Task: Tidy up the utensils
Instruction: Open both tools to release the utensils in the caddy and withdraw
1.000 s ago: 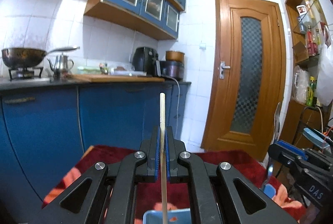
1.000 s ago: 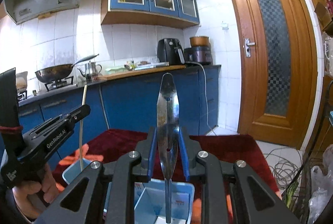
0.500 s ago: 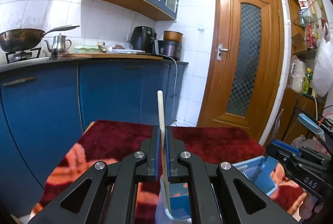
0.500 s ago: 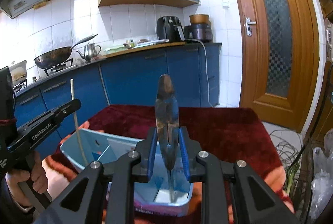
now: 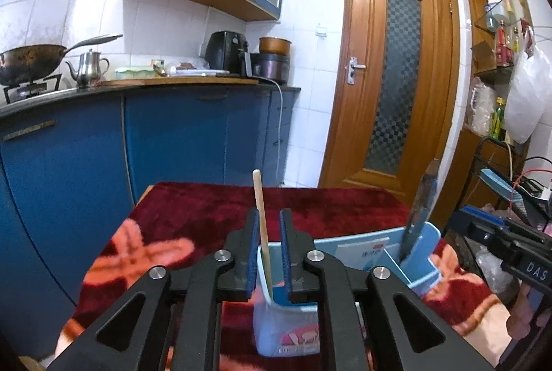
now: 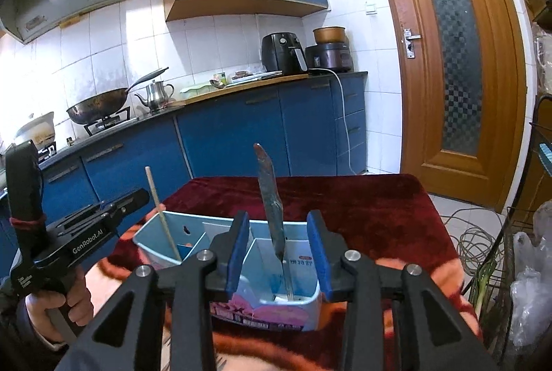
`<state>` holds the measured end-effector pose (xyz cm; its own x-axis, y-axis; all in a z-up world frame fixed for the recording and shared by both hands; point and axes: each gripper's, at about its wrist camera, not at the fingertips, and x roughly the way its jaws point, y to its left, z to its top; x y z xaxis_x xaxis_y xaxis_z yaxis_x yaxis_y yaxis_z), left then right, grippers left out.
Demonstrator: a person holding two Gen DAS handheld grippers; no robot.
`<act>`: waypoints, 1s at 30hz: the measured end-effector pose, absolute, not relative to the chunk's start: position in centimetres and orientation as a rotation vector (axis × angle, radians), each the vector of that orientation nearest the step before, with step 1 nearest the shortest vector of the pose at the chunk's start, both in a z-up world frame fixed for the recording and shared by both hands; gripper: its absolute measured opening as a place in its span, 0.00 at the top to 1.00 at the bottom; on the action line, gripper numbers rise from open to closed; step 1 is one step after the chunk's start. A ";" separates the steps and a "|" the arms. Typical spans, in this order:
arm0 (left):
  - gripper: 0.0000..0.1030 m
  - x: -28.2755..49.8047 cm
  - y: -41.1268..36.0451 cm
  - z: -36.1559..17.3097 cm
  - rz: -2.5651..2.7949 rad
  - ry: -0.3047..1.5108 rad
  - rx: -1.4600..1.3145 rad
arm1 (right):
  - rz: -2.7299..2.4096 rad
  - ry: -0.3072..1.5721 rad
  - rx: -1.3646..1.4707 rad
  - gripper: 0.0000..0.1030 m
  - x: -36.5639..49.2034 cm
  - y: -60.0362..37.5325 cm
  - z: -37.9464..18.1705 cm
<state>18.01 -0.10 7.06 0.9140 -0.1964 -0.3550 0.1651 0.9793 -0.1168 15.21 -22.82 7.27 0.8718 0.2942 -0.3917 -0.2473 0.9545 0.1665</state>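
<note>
A light blue divided utensil box [image 6: 193, 229] [image 5: 358, 250] stands on the red patterned table. A wooden chopstick [image 5: 261, 226] [image 6: 162, 212] stands tilted in its left compartment, between the open jaws of my left gripper [image 5: 268, 226], which do not touch it. A metal utensil with a flat worn head [image 6: 270, 205] [image 5: 419, 209] stands in the right compartment, between the wide-open jaws of my right gripper [image 6: 277, 233], free of both pads.
The red cloth-covered table [image 6: 362, 209] runs on beyond the box. Blue kitchen cabinets [image 5: 172, 136] with a wok and kettle stand behind it, a wooden door [image 5: 393, 88] at the right. Cables and bags [image 6: 483, 243] lie at the right.
Both grippers came down to the box and opened. The chopstick and the metal utensil, held a second ago, now stand loose in their compartments.
</note>
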 end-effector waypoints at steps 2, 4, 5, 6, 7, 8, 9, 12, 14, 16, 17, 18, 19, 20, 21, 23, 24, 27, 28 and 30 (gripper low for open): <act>0.85 17.5 0.1 7.2 -0.192 0.388 -0.080 | 0.281 0.434 0.115 0.63 14.7 -23.0 7.5; 0.84 16.9 0.4 7.5 -0.197 0.414 -0.078 | 0.281 0.452 0.111 0.63 14.0 -23.1 7.7; 0.81 16.6 0.6 7.6 -0.200 0.431 -0.077 | 0.282 0.461 0.108 0.62 13.8 -23.0 7.8; 0.80 16.3 0.6 7.6 -0.201 0.442 -0.076 | 0.283 0.474 0.099 0.62 13.5 -22.9 7.8; 0.78 15.9 0.8 7.7 -0.205 0.462 -0.075 | 0.283 0.484 0.091 0.62 13.3 -22.9 7.9; 0.76 15.6 1.0 7.8 -0.208 0.474 -0.074 | 0.280 0.497 0.078 0.62 13.0 -22.7 7.9; 0.75 15.4 1.1 7.9 -0.210 0.483 -0.071 | 0.280 0.512 0.067 0.62 12.7 -22.5 7.9; 0.74 14.4 1.4 8.1 -0.210 0.527 -0.051 | 0.291 0.562 0.053 0.62 12.0 -22.4 7.5; 0.74 13.9 1.4 7.9 -0.215 0.562 -0.037 | 0.299 0.607 0.048 0.62 11.8 -22.3 7.2; 0.74 13.3 1.5 7.6 -0.219 0.606 -0.019 | 0.309 0.660 0.047 0.62 11.7 -22.2 6.7; 0.73 13.1 1.5 7.4 -0.218 0.626 -0.009 | 0.313 0.683 0.048 0.62 11.7 -22.1 6.4; 0.73 13.0 1.6 7.3 -0.218 0.639 -0.004 | 0.319 0.716 0.051 0.62 11.6 -22.1 6.0; 0.73 12.8 1.6 7.0 -0.220 0.664 0.002 | 0.323 0.740 0.055 0.62 11.6 -22.2 5.6; 0.73 12.6 1.7 6.8 -0.223 0.689 0.006 | 0.329 0.780 0.060 0.62 11.6 -22.1 5.1; 0.73 12.5 1.7 6.6 -0.227 0.710 0.008 | 0.331 0.804 0.063 0.62 11.5 -22.1 4.7; 0.73 12.3 1.7 6.0 -0.232 0.752 0.013 | 0.337 0.866 0.068 0.62 11.4 -22.0 3.8; 0.73 12.1 1.7 5.7 -0.234 0.777 0.013 | 0.338 0.902 0.067 0.62 11.3 -21.8 3.2; 0.71 11.9 1.8 4.6 -0.245 0.849 0.009 | 0.346 0.991 0.061 0.62 11.1 -21.5 1.9; 0.71 11.8 1.7 4.1 -0.251 0.883 0.009 | 0.349 1.013 0.059 0.62 11.0 -21.4 1.5; 0.71 11.6 1.5 3.3 -0.258 0.928 0.018 | 0.357 1.064 0.050 0.62 10.8 -21.0 0.8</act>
